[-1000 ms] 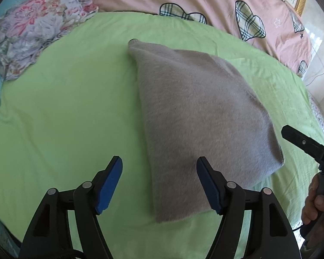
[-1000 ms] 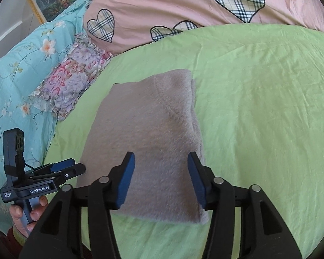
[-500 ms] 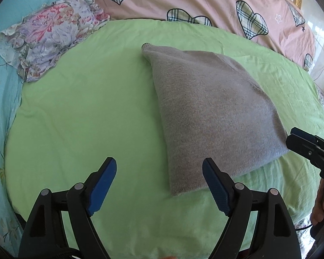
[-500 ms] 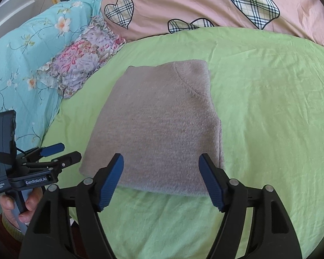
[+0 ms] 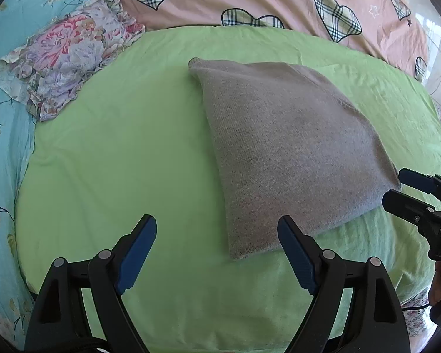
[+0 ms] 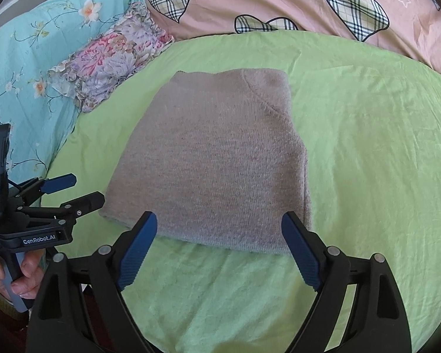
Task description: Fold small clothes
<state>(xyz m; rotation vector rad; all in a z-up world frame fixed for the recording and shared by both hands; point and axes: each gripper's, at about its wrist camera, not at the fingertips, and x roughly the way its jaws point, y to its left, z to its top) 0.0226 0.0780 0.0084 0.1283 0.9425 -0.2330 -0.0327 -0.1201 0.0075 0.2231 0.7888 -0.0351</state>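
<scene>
A grey knit sweater (image 5: 291,150) lies folded into a rough rectangle on the green sheet (image 5: 117,158); it also shows in the right wrist view (image 6: 214,161). My left gripper (image 5: 217,253) is open and empty, held back from the sweater's near left corner. My right gripper (image 6: 220,247) is open and empty, just short of the sweater's near edge. Each gripper shows in the other's view: the right one (image 5: 408,194) at the sweater's right corner, the left one (image 6: 73,191) at its left corner.
A floral pillow (image 5: 67,61) lies at the far left, on a turquoise flowered cover (image 6: 29,58). A pink quilt with plaid hearts (image 6: 279,3) runs along the back. The green sheet's front edge drops off below the grippers.
Both grippers have pulled back from the sweater and opened wider. The sweater lies still and folded.
</scene>
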